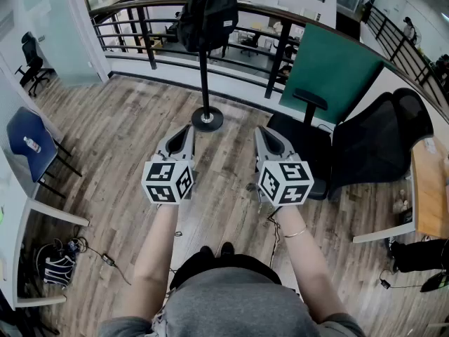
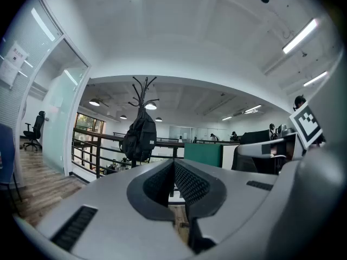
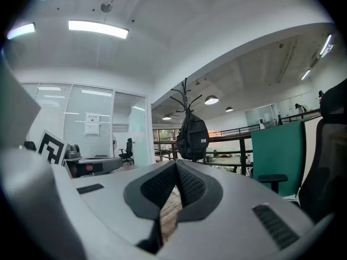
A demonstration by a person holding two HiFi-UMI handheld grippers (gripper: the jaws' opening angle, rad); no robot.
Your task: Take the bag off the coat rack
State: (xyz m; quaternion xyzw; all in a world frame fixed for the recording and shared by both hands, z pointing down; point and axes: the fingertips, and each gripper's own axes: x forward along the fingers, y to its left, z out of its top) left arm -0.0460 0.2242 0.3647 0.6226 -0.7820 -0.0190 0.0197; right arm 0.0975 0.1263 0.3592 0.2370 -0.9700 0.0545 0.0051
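With fingers [image 2: 191,183] shut empty, left gripper [image 1: 187,128] and right gripper [image 1: 260,130] aim at the black backpack [image 1: 207,12], which hangs at 12 o'clock on the coat rack [image 1: 204,76].

1. The left gripper [image 1: 186,130] points level and away, jaws together, nothing between them.
2. The right gripper [image 1: 261,132], just to its right, is likewise closed and empty.
3. The left forearm [image 1: 153,255] and right forearm [image 1: 306,258] stretch forward, apart.

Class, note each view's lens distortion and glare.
Head view: the dark metal railing bows into an arc. Left gripper view: circular fisheye frame with black corners; the ceiling strip light is blown out white. Right gripper view: same dark corners; the black backpack looks sharp.
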